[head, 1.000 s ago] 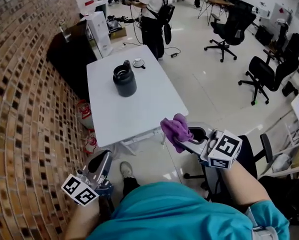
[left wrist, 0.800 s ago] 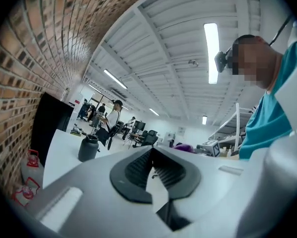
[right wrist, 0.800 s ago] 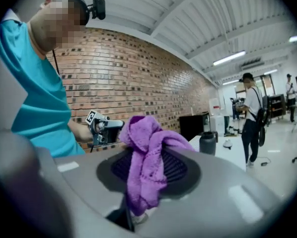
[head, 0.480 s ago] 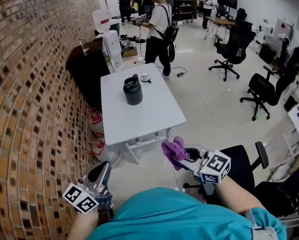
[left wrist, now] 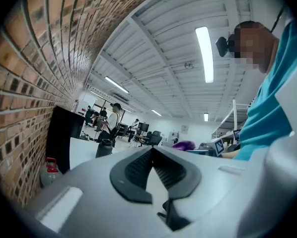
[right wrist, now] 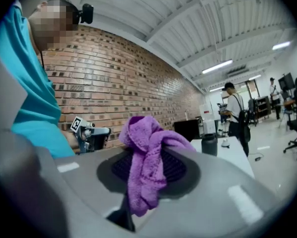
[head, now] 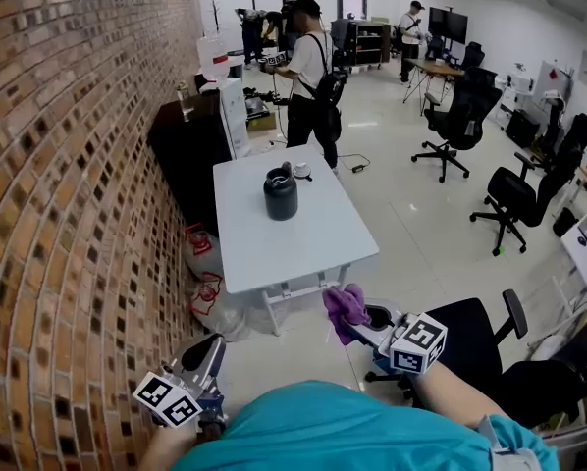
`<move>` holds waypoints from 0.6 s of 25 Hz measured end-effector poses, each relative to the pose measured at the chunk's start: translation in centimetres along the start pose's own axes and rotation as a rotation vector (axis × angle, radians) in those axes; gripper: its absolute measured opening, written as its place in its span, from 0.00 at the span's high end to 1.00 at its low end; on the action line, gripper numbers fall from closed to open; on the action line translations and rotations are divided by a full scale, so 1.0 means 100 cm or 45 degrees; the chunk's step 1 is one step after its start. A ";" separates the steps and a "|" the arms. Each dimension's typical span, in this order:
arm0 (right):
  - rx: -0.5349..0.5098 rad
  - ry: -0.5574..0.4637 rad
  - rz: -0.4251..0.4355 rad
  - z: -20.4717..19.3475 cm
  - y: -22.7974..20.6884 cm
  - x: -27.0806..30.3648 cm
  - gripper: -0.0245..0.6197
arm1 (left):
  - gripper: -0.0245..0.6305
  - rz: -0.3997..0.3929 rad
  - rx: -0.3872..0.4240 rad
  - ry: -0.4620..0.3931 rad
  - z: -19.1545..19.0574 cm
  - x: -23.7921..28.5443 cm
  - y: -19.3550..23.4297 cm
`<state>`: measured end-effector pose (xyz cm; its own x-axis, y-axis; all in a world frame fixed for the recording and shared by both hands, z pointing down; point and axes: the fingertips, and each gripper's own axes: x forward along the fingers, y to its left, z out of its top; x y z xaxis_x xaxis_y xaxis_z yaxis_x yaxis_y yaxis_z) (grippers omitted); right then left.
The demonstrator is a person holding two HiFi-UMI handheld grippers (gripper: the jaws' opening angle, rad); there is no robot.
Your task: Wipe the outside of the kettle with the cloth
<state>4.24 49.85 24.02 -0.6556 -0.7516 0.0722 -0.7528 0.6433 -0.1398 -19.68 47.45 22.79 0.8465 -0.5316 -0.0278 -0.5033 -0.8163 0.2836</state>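
Observation:
The dark kettle [head: 281, 194] stands upright near the far middle of the white table [head: 303, 243], well away from both grippers. My right gripper [head: 352, 324] is held in front of my body, short of the table's near edge, shut on a bunched purple cloth [head: 345, 304]. In the right gripper view the cloth [right wrist: 144, 167] hangs over the jaws, with the kettle [right wrist: 208, 145] small beyond it. My left gripper [head: 213, 349] is low at the left near the brick wall, shut and holding nothing. Its view shows the kettle [left wrist: 104, 149] far off.
A small round lid-like object [head: 301, 172] lies behind the kettle. A person [head: 311, 72] stands just past the table's far end. A brick wall [head: 68, 184] runs along the left, with a black cabinet [head: 186, 145] against it. Office chairs [head: 514, 199] stand to the right.
The table and kettle now look smaller and farther away, as the head view has drawn back and tilted up. Both grippers stay near my body, the right still shut on the cloth.

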 end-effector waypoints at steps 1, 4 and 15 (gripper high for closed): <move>-0.003 0.007 -0.001 -0.001 0.002 0.001 0.82 | 0.96 -0.003 -0.003 -0.001 -0.001 -0.001 0.000; -0.014 0.030 -0.003 -0.003 0.003 0.001 0.82 | 0.96 -0.013 -0.013 -0.003 -0.005 0.000 0.001; -0.047 0.051 0.009 -0.001 0.005 0.005 0.83 | 0.96 -0.035 -0.018 -0.010 -0.002 0.002 0.005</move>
<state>3.51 49.84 24.09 -0.6624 -0.7409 0.1107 -0.7491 0.6542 -0.1040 -19.76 46.98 23.13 0.8584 -0.5111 -0.0433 -0.4776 -0.8272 0.2959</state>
